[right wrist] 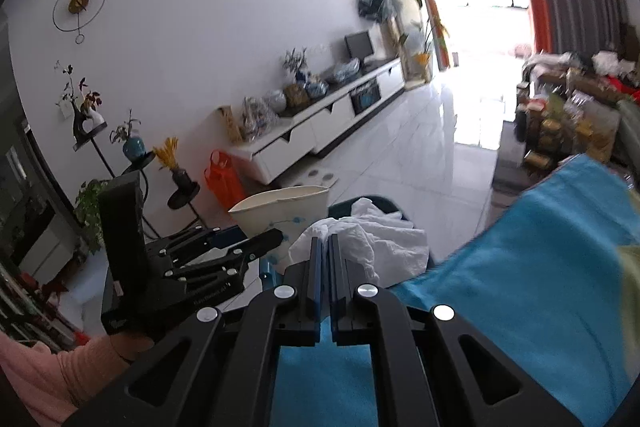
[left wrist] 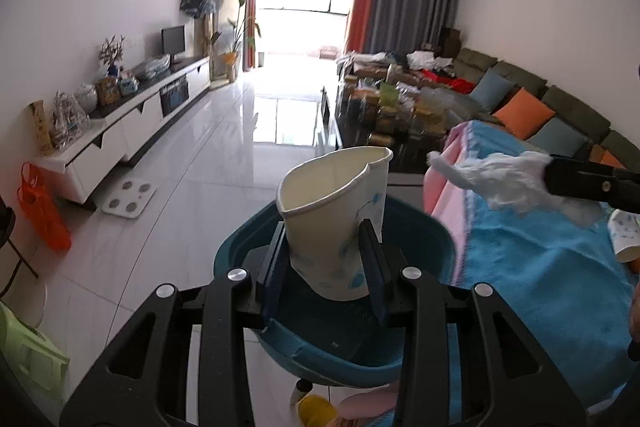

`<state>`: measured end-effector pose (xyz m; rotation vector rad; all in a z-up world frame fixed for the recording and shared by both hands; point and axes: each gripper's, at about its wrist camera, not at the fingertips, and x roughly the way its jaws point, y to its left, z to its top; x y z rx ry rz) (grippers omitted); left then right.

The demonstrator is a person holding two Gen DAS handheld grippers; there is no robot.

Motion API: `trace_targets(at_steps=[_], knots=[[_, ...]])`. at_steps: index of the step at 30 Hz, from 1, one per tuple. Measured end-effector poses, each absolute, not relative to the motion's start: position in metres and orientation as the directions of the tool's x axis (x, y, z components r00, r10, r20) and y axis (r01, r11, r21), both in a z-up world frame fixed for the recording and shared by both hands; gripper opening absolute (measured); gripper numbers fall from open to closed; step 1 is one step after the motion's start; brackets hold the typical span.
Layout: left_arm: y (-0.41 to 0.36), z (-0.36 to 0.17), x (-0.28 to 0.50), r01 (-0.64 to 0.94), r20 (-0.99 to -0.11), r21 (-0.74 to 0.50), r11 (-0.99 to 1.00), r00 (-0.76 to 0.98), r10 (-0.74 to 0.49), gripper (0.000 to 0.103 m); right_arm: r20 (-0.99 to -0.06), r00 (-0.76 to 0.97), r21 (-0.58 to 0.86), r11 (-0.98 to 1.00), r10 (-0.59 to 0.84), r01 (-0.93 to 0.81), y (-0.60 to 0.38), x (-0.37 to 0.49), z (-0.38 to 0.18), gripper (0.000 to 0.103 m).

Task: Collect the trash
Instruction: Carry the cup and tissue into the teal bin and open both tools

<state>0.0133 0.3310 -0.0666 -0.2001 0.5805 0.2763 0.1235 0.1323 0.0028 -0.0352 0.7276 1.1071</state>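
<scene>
Tool, left (left wrist: 326,255): fingers pinching a dented paper cup (left wrist: 336,215) by its lower wall, cup tilted, mouth facing away from the camera, empty inside as far as visible.
Tool, right (right wrist: 325,247): fingers pressed together on a crumpled white tissue (right wrist: 372,235); from the left wrist view the wad hangs off its tip (left wrist: 508,183).
Landmark: teal bin (left wrist: 416,227), round plastic, open top, on the floor at the near edge of the blue cloth.
Cup vs bin: held directly above the bin mouth, not touching the rim, not released.
Tissue vs bin: in the right wrist view it sits over the bin's mouth; in the left wrist view it looks off to the side over the cloth, so cannot tell if it is fully over the opening.
Bin contents: mostly hidden by cup and tool; visible inner wall looks bare, cannot tell about the bottom.
Surface: covered by a blue cloth (left wrist: 552,267) with a pink edge, just beside the bin.
Left on surface: a second paper cup (left wrist: 624,235) at the far side of the cloth from the bin, partly cut off by the frame edge.
Progress, judged: two pieces picked up and brought to the bin, neither dropped yet; roughly midway.
Remaining, judged: release cup and tissue into the bin, then fetch the second cup; other trash on the cloth not visible.
Risk, judged: light tissue may cling to the fingers or drift past the rim.
Other: white bathroom scale (left wrist: 128,195) on the floor, well beyond the bin.
</scene>
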Motion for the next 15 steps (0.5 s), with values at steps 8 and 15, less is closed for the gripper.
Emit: trace_targets(at_steps=[8,15], knots=[[0.341,-0.103,0.051,-0.335,-0.642,-0.134,0.932,0.746,0.176,0.036,-0.639,0.158,0.375,0.484,0.753,-0.791,0.186,0.149,-0.030,0.005],[0.336,-0.119,0.071,-0.359,-0.666,-0.147,0.922,0.725,0.176,0.050,-0.663,0.154,0.404,0.524,0.732,-0.750,0.200,0.159,-0.043,0.019]])
